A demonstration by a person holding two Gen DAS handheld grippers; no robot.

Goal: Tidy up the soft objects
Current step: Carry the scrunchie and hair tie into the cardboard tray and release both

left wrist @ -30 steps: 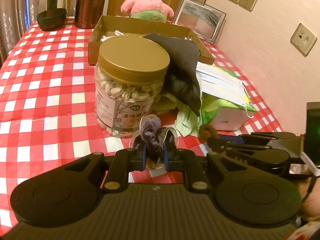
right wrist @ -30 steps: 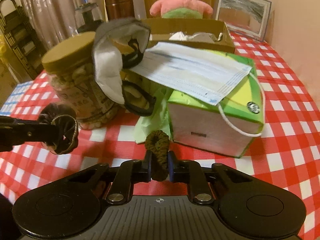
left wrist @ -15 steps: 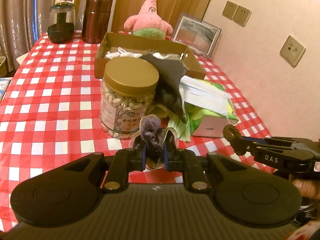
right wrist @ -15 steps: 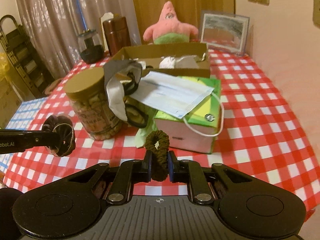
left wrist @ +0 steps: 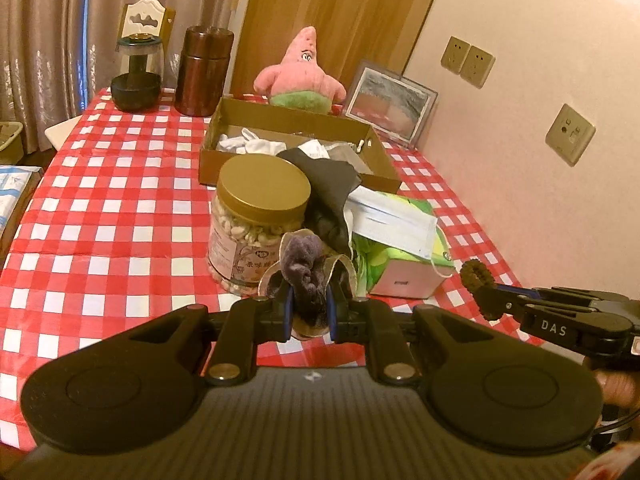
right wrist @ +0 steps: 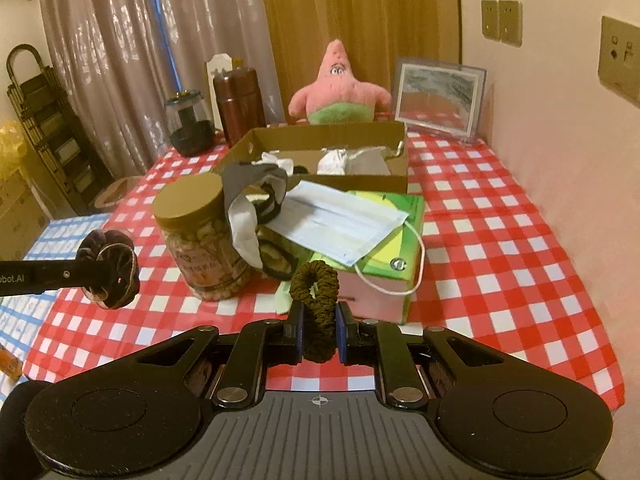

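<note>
My left gripper (left wrist: 307, 304) is shut on a purple velvet scrunchie (left wrist: 304, 258), held above the near table edge; it also shows in the right wrist view (right wrist: 110, 268). My right gripper (right wrist: 318, 326) is shut on a dark olive hair tie (right wrist: 316, 288), seen in the left wrist view (left wrist: 474, 274) too. A cardboard box (left wrist: 384, 160) holding white cloths (left wrist: 256, 145) stands behind. A black mask (left wrist: 332, 184) and a blue surgical mask (left wrist: 390, 218) lie over a nut jar (left wrist: 260, 216) and a green tissue box (right wrist: 394, 240).
A pink starfish plush (left wrist: 300, 76) and a picture frame (left wrist: 390, 104) stand behind the box. A brown canister (left wrist: 204, 72) and a glass jar (left wrist: 138, 74) are at the far left. The wall (left wrist: 520, 100) runs along the right of the red checked table (left wrist: 100, 200).
Both grippers have pulled back and risen from the pile, each still holding its hair tie; more of the table and room has come into view.
</note>
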